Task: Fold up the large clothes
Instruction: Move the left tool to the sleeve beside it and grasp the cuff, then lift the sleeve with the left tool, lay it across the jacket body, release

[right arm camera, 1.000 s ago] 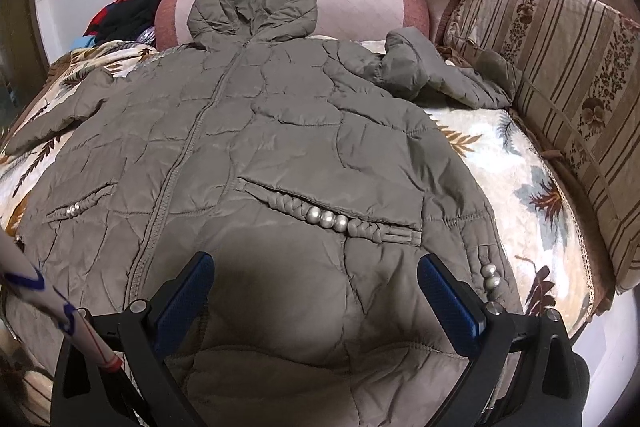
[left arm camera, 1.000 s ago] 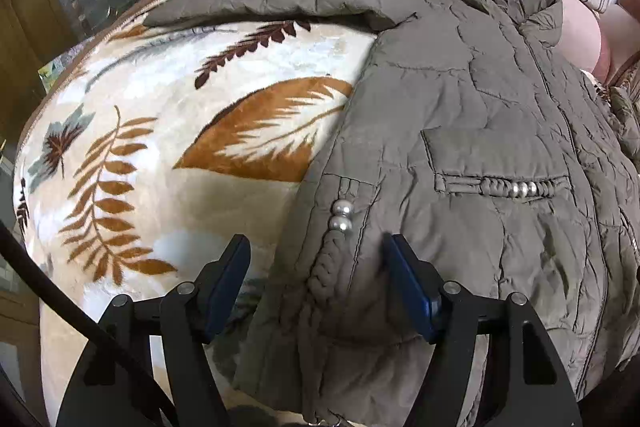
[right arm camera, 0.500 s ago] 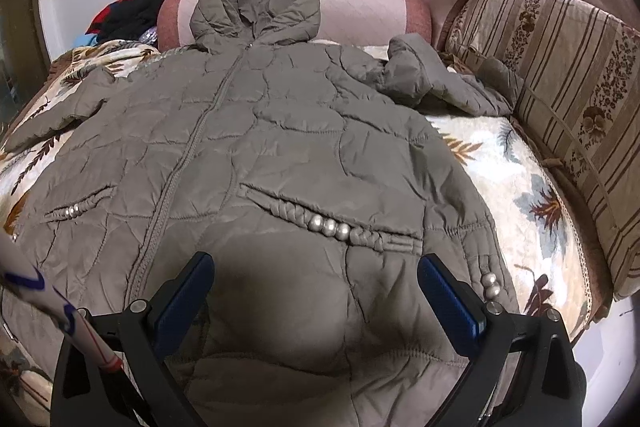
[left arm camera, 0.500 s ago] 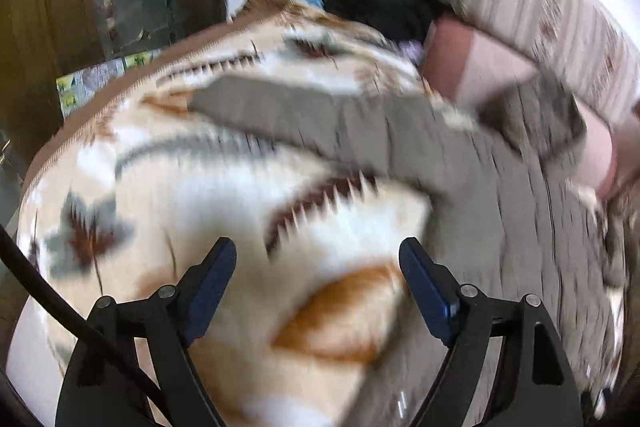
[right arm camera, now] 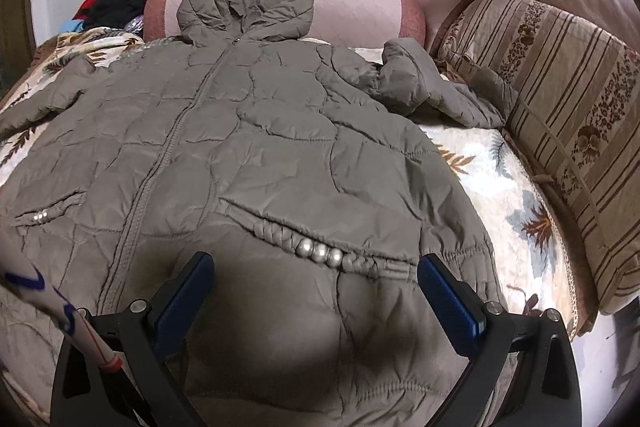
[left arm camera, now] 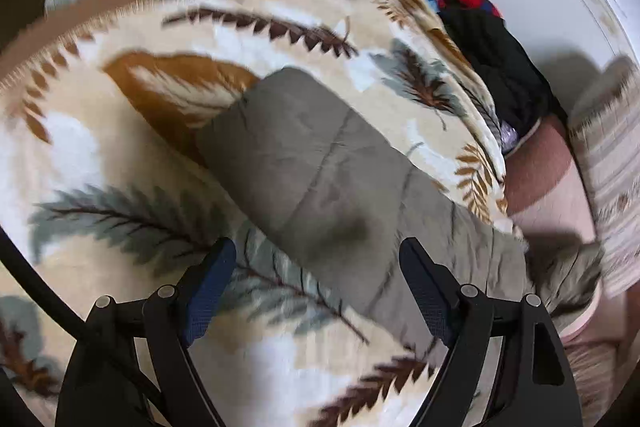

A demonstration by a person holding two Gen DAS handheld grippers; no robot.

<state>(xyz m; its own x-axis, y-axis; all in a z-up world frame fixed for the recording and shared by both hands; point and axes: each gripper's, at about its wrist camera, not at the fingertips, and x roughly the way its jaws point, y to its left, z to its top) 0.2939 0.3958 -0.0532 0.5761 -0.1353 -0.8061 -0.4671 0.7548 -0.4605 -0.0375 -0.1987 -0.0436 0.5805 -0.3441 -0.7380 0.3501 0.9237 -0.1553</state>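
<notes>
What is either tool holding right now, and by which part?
Nothing. The left tool is open over the jacket's sleeve; the right tool is open over the jacket near the beaded pocket. Neither grips fabric.

Left hand-held gripper (left arm camera: 314, 267) jaws apart, above olive jacket sleeve (left arm camera: 320, 163), on leaf-print blanket (left arm camera: 120, 155)

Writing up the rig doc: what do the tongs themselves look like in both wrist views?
Both match: the left tongs and right tongs have black angular frames with silver pivot screws and blue textured pads on the inner faces. A black cable runs past the left one. Beside the right one is a white rod with blue and red markings.
</notes>
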